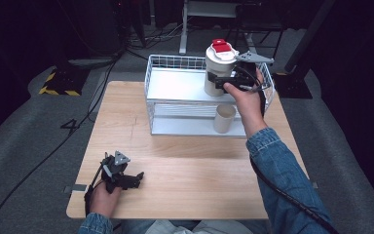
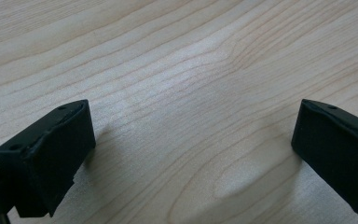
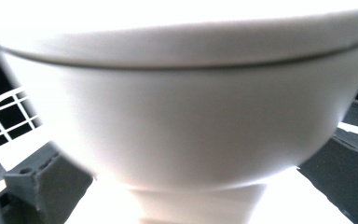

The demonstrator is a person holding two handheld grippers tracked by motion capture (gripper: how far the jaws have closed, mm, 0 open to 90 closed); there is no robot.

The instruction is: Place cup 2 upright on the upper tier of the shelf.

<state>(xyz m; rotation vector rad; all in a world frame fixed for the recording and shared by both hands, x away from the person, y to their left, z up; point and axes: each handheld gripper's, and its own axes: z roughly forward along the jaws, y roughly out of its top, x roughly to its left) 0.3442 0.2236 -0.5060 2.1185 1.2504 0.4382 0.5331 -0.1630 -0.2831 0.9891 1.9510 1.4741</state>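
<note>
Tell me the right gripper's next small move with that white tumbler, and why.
Probably lower it onto the top shelf of the wire rack. The right gripper is clamped on the white tumbler, over the shelf's right end; whether it already rests there is unclear. The left gripper idles open on the table.

The tabletop [image 1: 185, 170] is being lit brightly from above, while the surroundings are being left nearly black. In the right gripper view the white cup [image 3: 182, 116] is being overexposed and blurred. Soft shadows are being cast on the wood in the left gripper view.
</note>
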